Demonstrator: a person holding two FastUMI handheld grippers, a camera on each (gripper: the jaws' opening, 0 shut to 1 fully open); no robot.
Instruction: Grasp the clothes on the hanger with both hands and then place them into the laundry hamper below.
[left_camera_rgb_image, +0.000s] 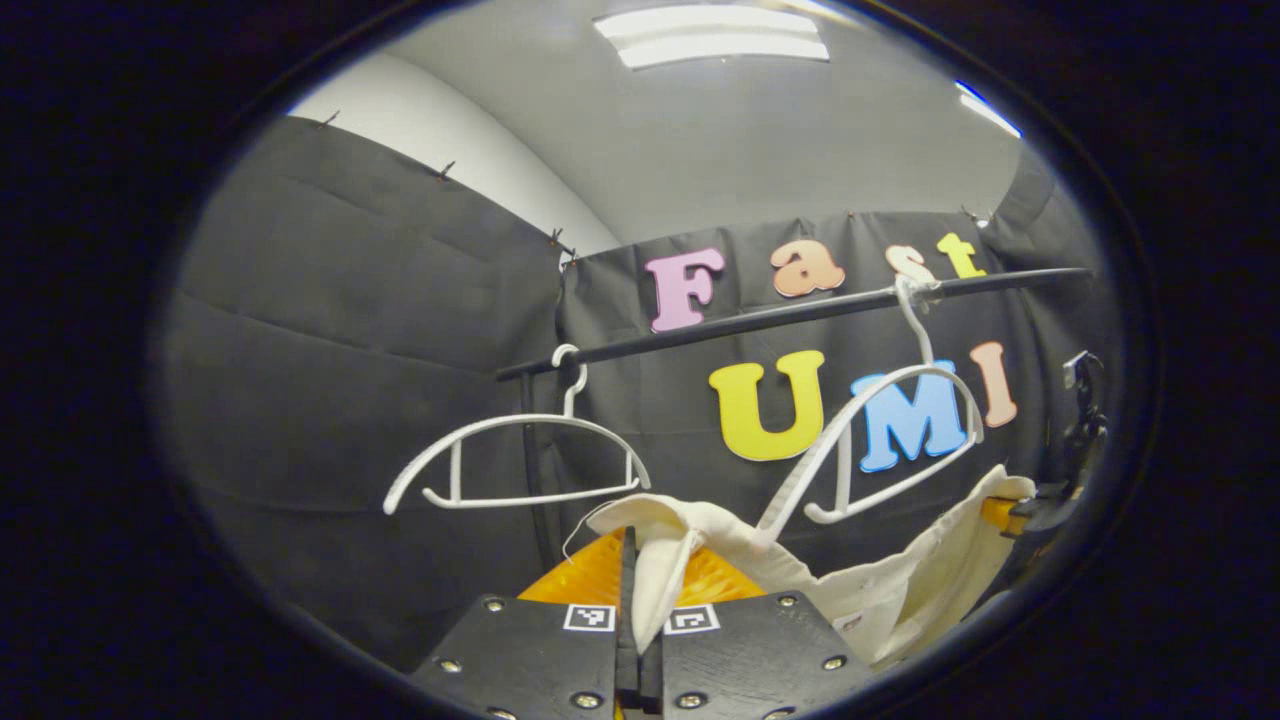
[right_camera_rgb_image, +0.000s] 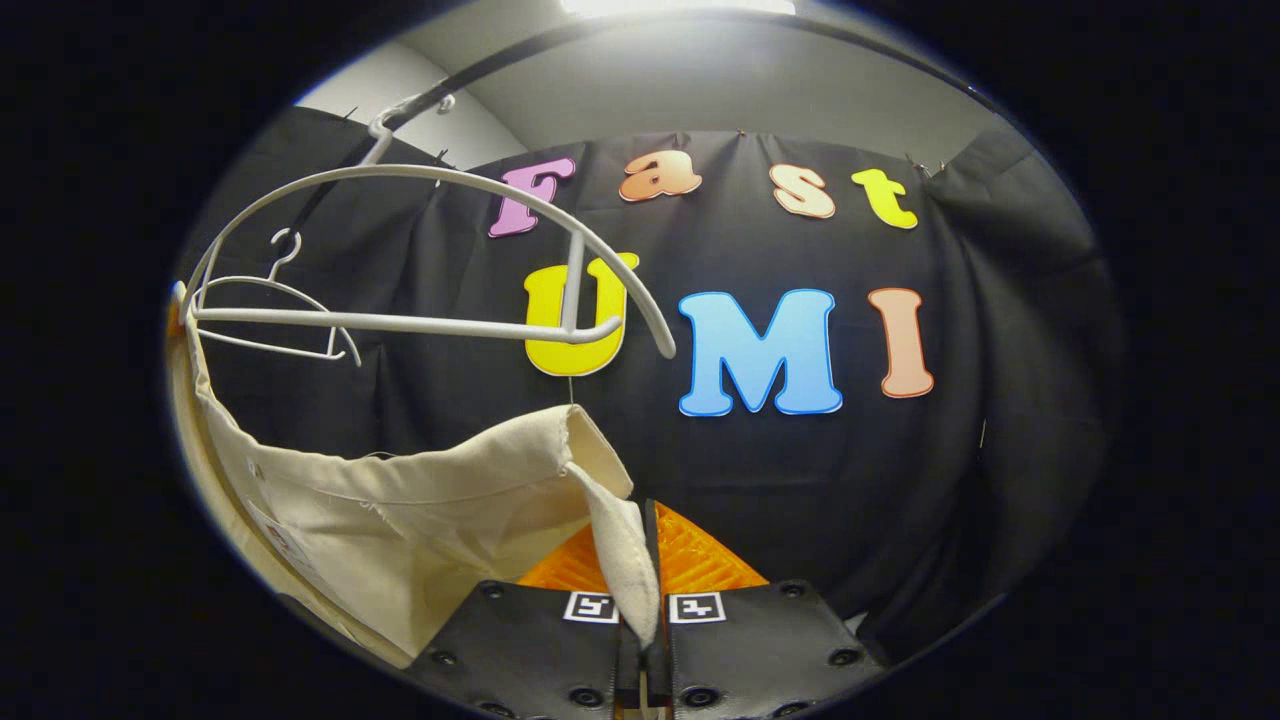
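My left gripper (left_camera_rgb_image: 632, 575) is shut on a fold of the cream garment (left_camera_rgb_image: 900, 590). The cloth runs off to the right, where my right gripper (left_camera_rgb_image: 1040, 510) holds its other end. One arm of a tilted white hanger (left_camera_rgb_image: 917, 325) on the black rail (left_camera_rgb_image: 700, 333) still pokes into the cloth. In the right gripper view, my right gripper (right_camera_rgb_image: 648, 560) is shut on a corner of the garment (right_camera_rgb_image: 420, 510). From there the garment sags away to the left below the hanger (right_camera_rgb_image: 400, 323).
A second white hanger (left_camera_rgb_image: 530, 497) hangs bare on the rail, left of the tilted one; it also appears as a small hanger (right_camera_rgb_image: 262, 281) in the right gripper view. The rail (right_camera_rgb_image: 470, 77) passes overhead there. Black cloth walls close in behind and at both sides.
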